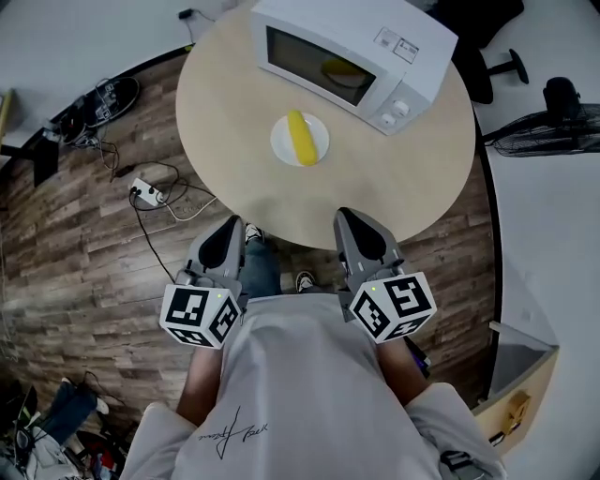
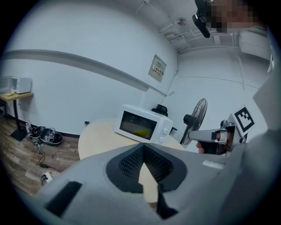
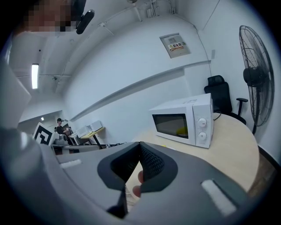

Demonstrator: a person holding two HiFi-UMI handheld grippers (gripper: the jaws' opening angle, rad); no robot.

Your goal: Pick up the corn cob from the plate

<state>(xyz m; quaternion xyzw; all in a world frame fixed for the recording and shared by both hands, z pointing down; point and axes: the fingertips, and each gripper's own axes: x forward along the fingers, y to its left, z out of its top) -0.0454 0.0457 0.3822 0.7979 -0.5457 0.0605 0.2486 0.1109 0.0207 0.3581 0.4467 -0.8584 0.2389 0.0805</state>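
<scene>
Corn cob is lying on plate, microwave sitting just beyond; left gripper and right gripper are hovering by table's near edge, both pressed together, gripping nothing.

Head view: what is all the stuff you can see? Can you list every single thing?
table: one, beige, round, middle
microwave: one, white, far side of the table
plate: one, white, on the table in front of the microwave
corn cob: one, yellow, lying on the plate
chair: one, black, beyond the table
fan: one, black, on the floor, right
power strip: one, white, on the wood floor, left, among cables
left gripper: one, grey, shut and empty, by the table's near edge
right gripper: one, grey, shut and empty, by the table's near edge
</scene>
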